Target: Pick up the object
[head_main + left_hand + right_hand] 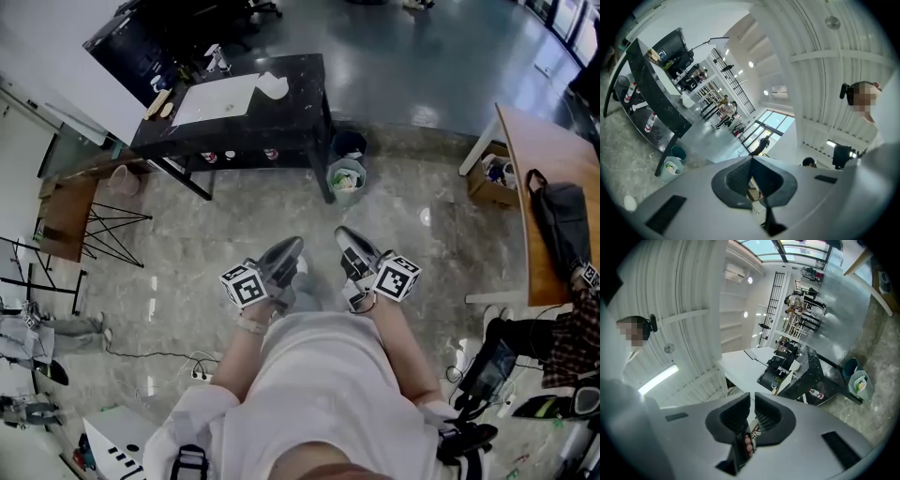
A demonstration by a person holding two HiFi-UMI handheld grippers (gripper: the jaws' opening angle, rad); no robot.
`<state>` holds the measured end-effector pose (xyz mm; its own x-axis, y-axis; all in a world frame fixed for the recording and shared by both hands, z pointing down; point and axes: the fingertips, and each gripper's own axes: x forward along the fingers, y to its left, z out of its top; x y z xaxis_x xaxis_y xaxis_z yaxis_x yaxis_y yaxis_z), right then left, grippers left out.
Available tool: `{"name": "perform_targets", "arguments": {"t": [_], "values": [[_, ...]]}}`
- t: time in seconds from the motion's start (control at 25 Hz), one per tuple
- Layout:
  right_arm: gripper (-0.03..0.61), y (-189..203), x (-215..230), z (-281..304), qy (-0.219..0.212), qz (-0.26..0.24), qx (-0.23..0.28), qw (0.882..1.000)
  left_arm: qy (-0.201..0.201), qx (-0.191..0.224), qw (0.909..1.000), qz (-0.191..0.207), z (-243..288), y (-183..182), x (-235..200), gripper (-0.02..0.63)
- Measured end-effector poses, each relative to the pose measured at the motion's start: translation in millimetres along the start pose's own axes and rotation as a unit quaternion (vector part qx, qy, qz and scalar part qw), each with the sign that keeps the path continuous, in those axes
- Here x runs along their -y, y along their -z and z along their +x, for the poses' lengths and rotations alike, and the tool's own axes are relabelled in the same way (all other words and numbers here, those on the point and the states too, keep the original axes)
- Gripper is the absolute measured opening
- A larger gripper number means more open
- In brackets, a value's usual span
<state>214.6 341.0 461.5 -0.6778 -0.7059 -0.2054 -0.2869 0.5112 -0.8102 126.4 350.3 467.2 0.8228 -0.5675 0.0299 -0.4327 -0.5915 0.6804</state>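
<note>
Count: two grippers, both held close in front of the person's white shirt (323, 394) and pointing away toward the far black table (295, 98). The left gripper (292, 246) is on the left and the right gripper (345, 234) on the right, side by side and slightly apart. There are two marker cubes, one per gripper: left (244, 284) and right (397, 277). In the left gripper view the left claw (751, 164) has its pads closed together with nothing between them. In the right gripper view the right claw (752, 401) is also closed and empty, with only a thin slit at the tips. On the black table we count one white sheet (217, 101) and one white crumpled item (272, 85) at the sheet's far right corner. There is clutter at its left end that we can't resolve. In the left gripper view we make out two bottles (650, 122) on the lower shelf. Two bins stand at the table's right leg, a dark one (349, 143) and, just nearer, a light one (346, 178) with trash in it. One wooden table (539, 159) is on the right, carrying one black bag (562, 220). One cardboard box (489, 183) sits under its far end. One power strip (200, 372) lies on the floor near left. We can't tell which thing is the object. Everything on the black table lies far ahead, well apart from both claws, and neither claw touches anything.
</note>
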Motion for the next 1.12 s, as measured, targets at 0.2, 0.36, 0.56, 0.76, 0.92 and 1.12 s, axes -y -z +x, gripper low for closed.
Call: {"name": "perform_targets", "arguments": {"t": [0.2,0.36,0.56,0.76,0.92,1.12], "values": [[0.026,-7,15,9,0.012,0.002,0.001,1.000,0.010,0.010,0.9998,-0.010,13,-10,-18,0.005],[0.026,-13,32,28,0.021,0.003,-0.001,1.000,0.014,0.017,0.9996,-0.018,24,-23,-46,0.005],[0.026,-29,53,58,0.035,0.006,0.007,0.999,0.013,0.032,0.9991,-0.025,34,-59,-76,0.005],[0.026,-38,81,98,0.056,0.012,0.007,0.998,0.007,0.040,0.9983,-0.041,43,-92,-121,0.005],[0.026,-46,107,146,0.073,0.017,0.001,0.997,0.001,0.040,0.9981,-0.048,53,-127,-166,0.005],[0.026,-49,119,167,0.084,0.022,0.002,0.996,0.004,0.050,0.9977,-0.045,55,-145,-188,0.005]]}}
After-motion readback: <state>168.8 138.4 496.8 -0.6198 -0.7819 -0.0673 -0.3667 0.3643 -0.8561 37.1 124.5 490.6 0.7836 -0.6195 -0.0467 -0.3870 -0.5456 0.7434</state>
